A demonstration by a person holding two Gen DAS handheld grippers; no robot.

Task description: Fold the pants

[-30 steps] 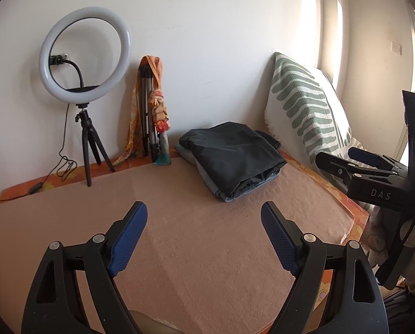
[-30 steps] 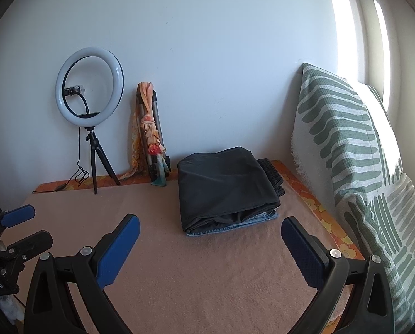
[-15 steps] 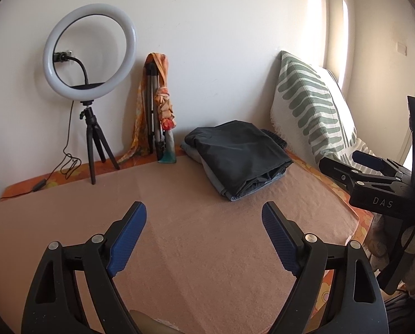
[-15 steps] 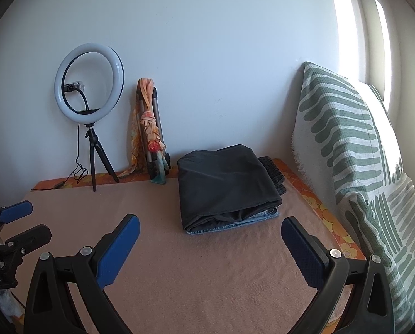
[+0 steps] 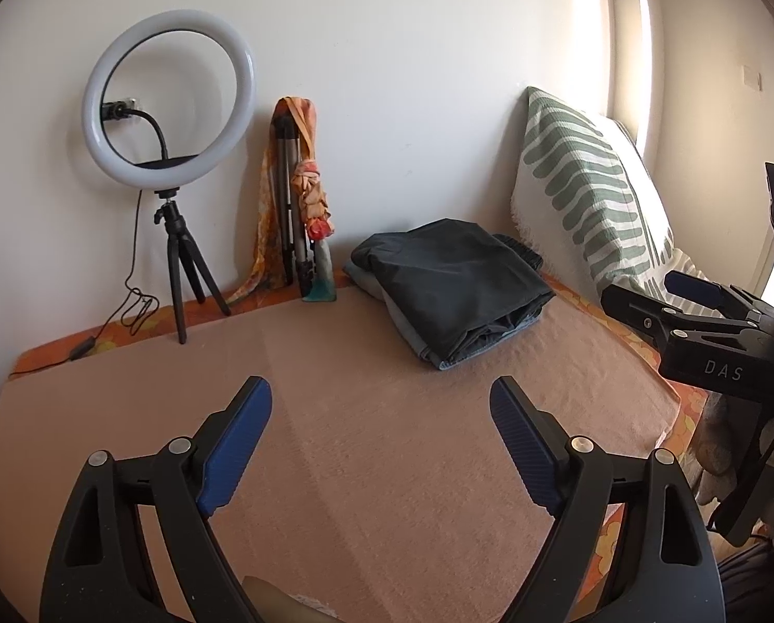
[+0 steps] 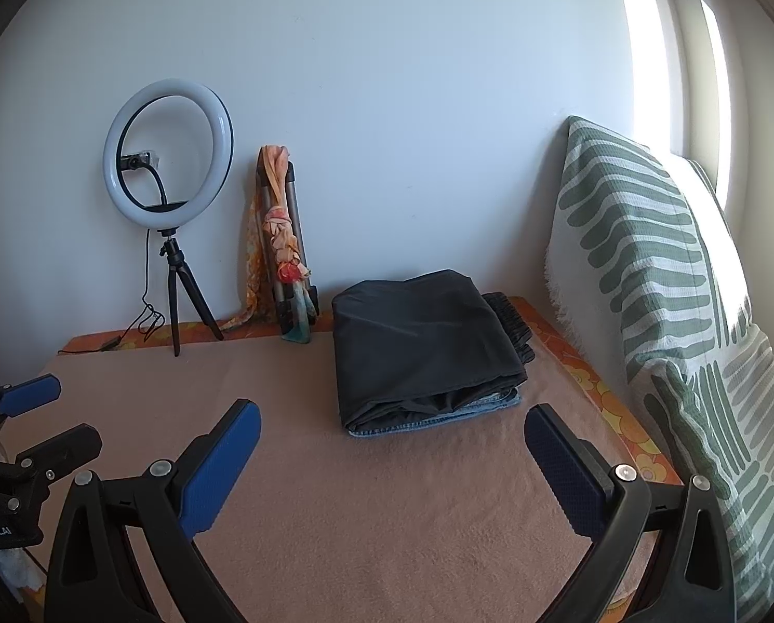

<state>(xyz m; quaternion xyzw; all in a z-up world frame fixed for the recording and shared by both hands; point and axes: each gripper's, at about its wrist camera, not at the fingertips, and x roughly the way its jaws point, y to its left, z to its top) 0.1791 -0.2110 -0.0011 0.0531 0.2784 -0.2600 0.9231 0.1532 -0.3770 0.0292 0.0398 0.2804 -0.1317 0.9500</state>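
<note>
Both grippers have drifted slightly; folded pants [image 6: 423,348] lie stacked at the bed's [image 5: 387,441] far end.
Left gripper [image 5: 382,441] and right gripper [image 6: 392,457] hover empty, jaws wide; folding looks finished, or another pair must be fetched.

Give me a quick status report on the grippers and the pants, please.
Left gripper open, empty. Right gripper open, empty. Folded pants stack lying untouched on brown blanket. Nothing between grippers and stack.

The left gripper [image 5: 382,433] has turned a little to the left and dipped, so the ring light [image 5: 170,105] and the folded pants [image 5: 452,288] now sit a bit more to the right and lower.
</note>
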